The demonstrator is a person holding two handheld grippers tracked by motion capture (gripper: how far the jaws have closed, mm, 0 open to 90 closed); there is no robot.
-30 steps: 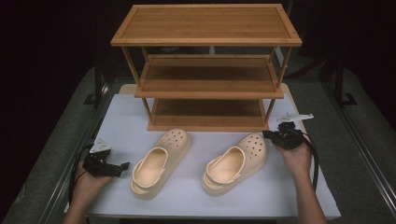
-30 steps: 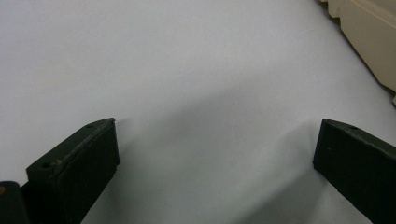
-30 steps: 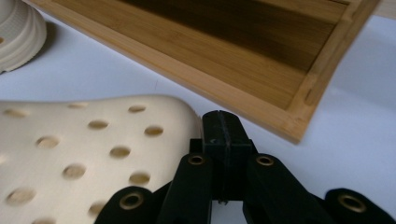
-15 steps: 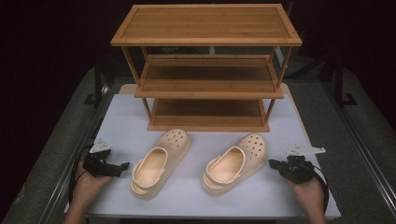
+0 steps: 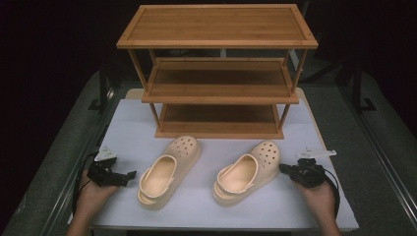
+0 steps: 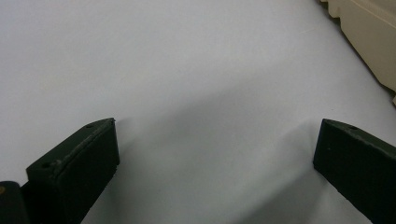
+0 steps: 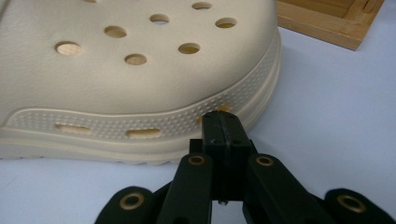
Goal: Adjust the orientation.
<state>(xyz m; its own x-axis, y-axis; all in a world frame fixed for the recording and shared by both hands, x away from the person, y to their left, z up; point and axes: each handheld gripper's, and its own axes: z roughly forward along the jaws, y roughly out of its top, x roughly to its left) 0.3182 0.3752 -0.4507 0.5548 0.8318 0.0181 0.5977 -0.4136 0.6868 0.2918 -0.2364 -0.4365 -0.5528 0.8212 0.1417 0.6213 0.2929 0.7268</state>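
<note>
**Resting grippers flank a pair of clogs below a bamboo rack**

Sitting on the white-topped bench (image 5: 211,211), two cream clogs lie side by side in front of a three-tier wooden shoe rack (image 5: 219,73), toes pointing toward the rack and angled slightly to the right. The left clog (image 5: 169,169) and the right clog (image 5: 248,169) are apart from each other, and neither touches the rack. All three shelves of the rack are bare.

The left gripper (image 5: 129,175) is held low over the bench by the person's left hand (image 5: 93,194), near the heel end of the left clog but apart from it. In the left gripper view its jaws stand spread wide over plain white surface, with nothing between them; a corner of the left clog's sole (image 6: 369,42) shows at the upper right.

The right gripper (image 5: 284,168) is held by the right hand (image 5: 319,196), its tip just beside the outer side of the right clog's toe. In the right gripper view its jaws are pressed together, gripping nothing, and the closed tip (image 7: 223,133) lies against or just short of the ribbed sole edge of the clog (image 7: 140,70); contact cannot be told for certain. A corner of the rack's bottom shelf (image 7: 327,23) shows beyond the toe.
</note>
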